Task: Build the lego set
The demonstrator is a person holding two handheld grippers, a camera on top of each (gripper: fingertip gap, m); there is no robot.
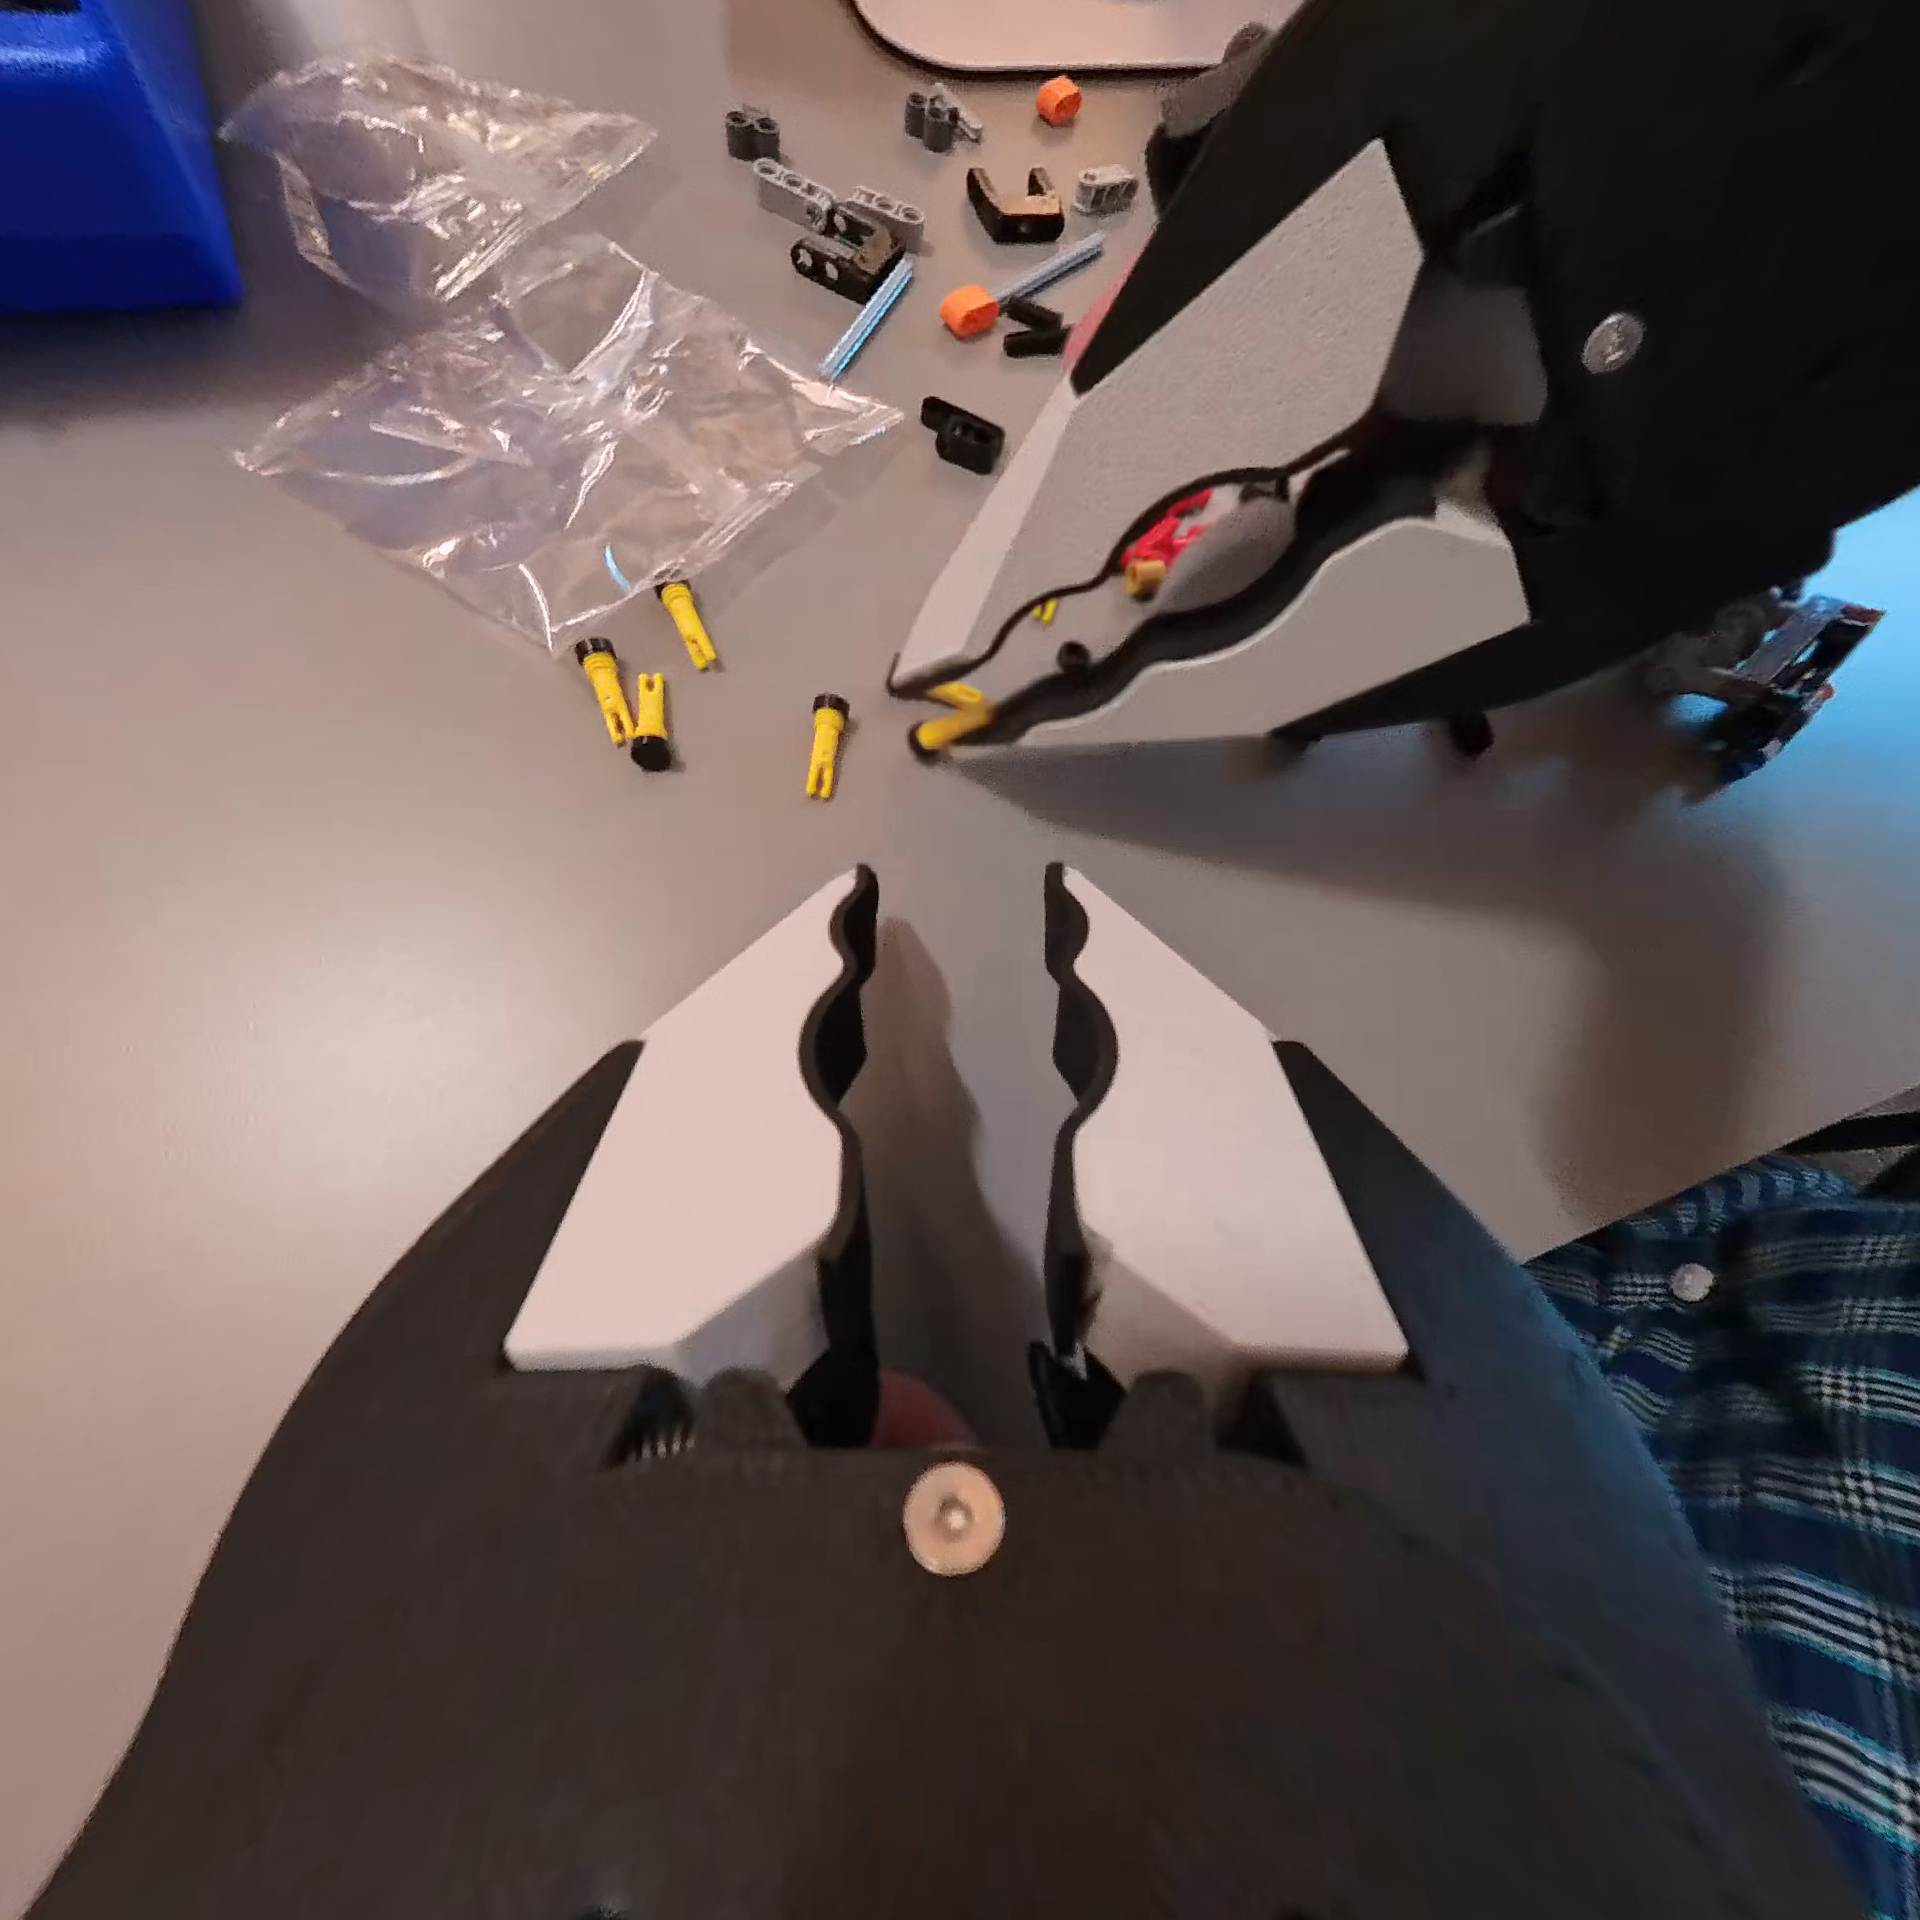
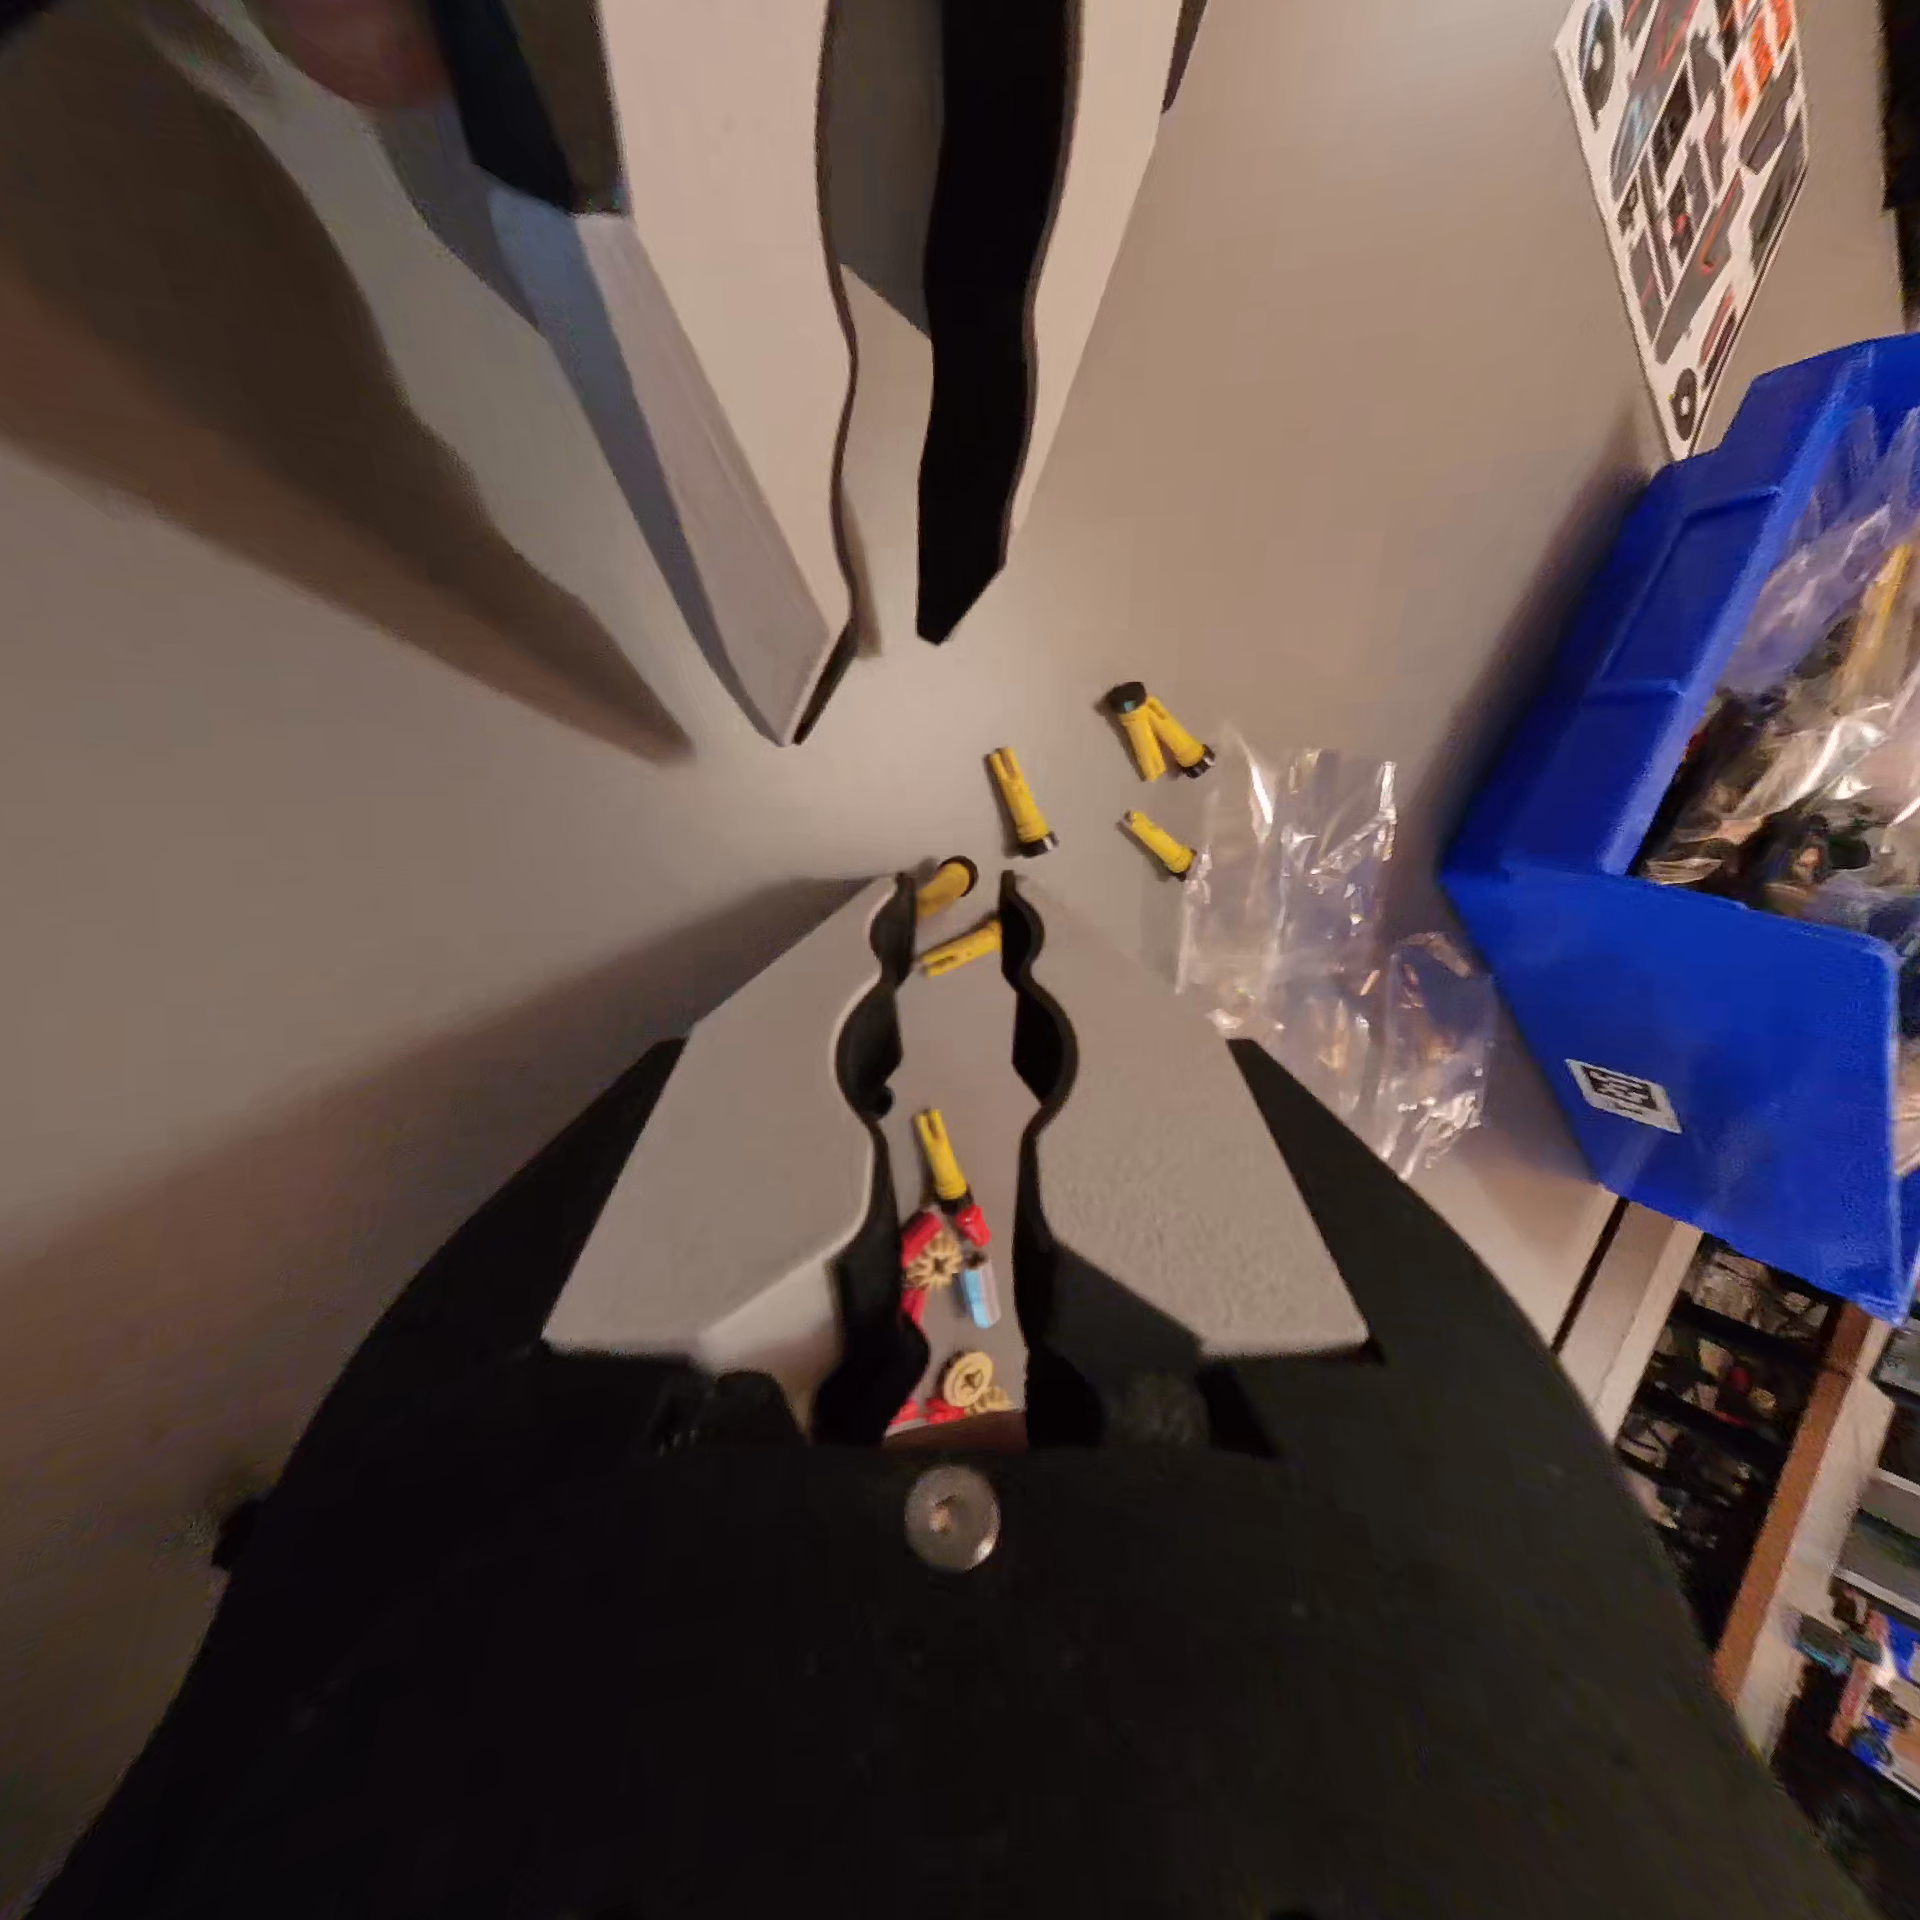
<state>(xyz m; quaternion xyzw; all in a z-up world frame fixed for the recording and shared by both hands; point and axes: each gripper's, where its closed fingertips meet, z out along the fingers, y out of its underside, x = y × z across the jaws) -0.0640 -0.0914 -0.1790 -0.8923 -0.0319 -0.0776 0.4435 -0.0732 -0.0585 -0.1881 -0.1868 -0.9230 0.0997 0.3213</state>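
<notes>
Yellow pegs (image 1: pixel 826 745) lie loose on the grey table (image 1: pixel 312 987), near two clear bags (image 1: pixel 540 457). The right gripper (image 2: pixel 956 883) sits low over the table with its fingers a little apart, and two yellow pegs (image 2: pixel 961 948) lie at its tips, not squeezed. The left gripper (image 1: pixel 961 873) hangs just above the table, fingers apart, holding nothing. More small lego parts (image 1: pixel 873 234) lie farther back. A blue bin (image 2: pixel 1704 894) stands beside the bags.
</notes>
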